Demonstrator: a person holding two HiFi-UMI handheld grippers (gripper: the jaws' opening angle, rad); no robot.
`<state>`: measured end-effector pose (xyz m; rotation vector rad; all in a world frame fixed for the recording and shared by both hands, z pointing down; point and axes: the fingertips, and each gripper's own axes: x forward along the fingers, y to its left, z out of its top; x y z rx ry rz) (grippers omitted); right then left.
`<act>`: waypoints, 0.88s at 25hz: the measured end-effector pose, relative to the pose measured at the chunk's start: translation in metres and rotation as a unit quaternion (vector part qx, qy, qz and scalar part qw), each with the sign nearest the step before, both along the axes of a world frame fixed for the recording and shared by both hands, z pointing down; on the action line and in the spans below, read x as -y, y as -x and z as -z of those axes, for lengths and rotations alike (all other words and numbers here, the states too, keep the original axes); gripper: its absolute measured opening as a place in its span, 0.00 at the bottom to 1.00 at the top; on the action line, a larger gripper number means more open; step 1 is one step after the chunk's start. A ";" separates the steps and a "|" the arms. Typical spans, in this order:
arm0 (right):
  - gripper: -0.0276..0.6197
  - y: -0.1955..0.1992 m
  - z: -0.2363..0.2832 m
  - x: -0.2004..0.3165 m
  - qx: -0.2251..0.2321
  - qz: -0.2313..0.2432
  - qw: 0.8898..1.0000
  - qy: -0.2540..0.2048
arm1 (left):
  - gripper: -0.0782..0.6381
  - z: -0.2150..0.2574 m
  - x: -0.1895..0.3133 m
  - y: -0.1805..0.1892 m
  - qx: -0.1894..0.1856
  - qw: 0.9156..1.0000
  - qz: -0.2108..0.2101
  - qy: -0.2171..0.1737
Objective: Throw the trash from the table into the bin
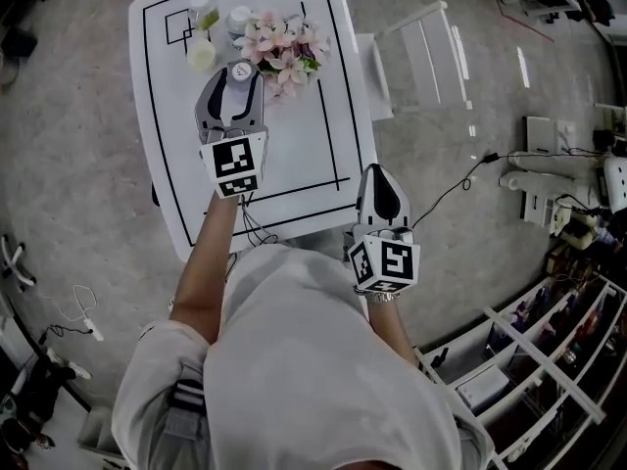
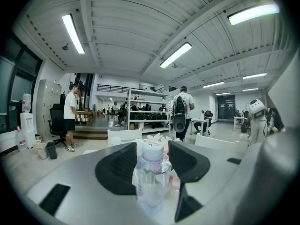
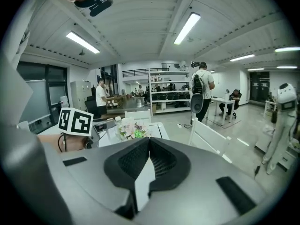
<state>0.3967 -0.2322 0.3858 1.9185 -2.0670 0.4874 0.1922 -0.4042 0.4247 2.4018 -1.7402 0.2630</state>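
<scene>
1. Your left tongs (image 1: 238,74) stand wide open over the tabletop (image 1: 304,155), gripping nothing.
2. A clear bottle (image 2: 151,175) with a white cap stands upright between those open jaws. It is on the tabletop, just beside the pink flowers (image 1: 284,47).
3. Your right tongs (image 3: 148,146) are closed on nothing and hang just off the tabletop's near right corner.
4. A few small containers (image 1: 201,52) sit at the far left corner, near the flowers.

Open lab-office: shelving (image 3: 171,95), ceiling strip lights (image 3: 186,28), white robot (image 3: 282,111).
</scene>
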 end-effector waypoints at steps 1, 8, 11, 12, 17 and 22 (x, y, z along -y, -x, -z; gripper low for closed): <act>0.06 -0.003 -0.002 -0.001 -0.001 -0.006 1.000 0.000 | 0.41 -0.002 0.002 0.000 0.000 1.000 0.000 0.000; 0.06 -0.024 -0.008 -0.023 0.003 -0.028 1.000 0.000 | 0.31 0.016 -0.010 -0.001 -0.003 1.000 -0.002 -0.024; 0.06 -0.023 -0.005 -0.026 0.009 -0.013 1.000 -0.010 | 0.31 0.032 -0.026 0.001 -0.001 0.999 0.007 -0.042; 0.06 -0.021 -0.004 -0.027 0.011 -0.004 1.000 -0.015 | 0.31 0.037 -0.032 0.003 -0.002 0.999 0.012 -0.048; 0.06 -0.005 0.004 -0.042 0.025 0.045 0.998 -0.033 | 0.31 0.061 -0.081 0.018 -0.006 0.997 0.038 -0.062; 0.06 0.002 0.006 -0.070 0.037 0.095 0.994 -0.038 | 0.31 0.081 -0.147 0.035 -0.011 0.995 0.076 -0.070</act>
